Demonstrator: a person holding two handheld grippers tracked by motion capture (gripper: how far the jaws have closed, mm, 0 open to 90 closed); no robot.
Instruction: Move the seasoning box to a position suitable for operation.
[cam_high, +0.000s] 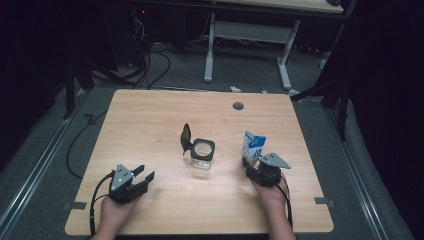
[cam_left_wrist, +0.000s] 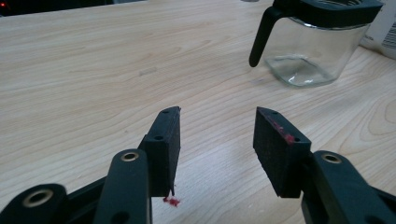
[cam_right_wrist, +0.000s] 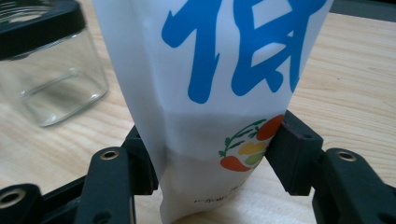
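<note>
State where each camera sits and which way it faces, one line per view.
High view: above the person's side, looking forward and down on the table; both forearms, left gripper and right gripper show.
Left gripper view: on the left gripper, looking along its open jaws toward the glass jar.
Right gripper view: on the right gripper, jaws pressing a white pouch.
Shared: all three show the jar and the pouch.

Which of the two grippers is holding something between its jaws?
The right gripper: its jaws press the white bag. The left gripper is open over bare table.
</note>
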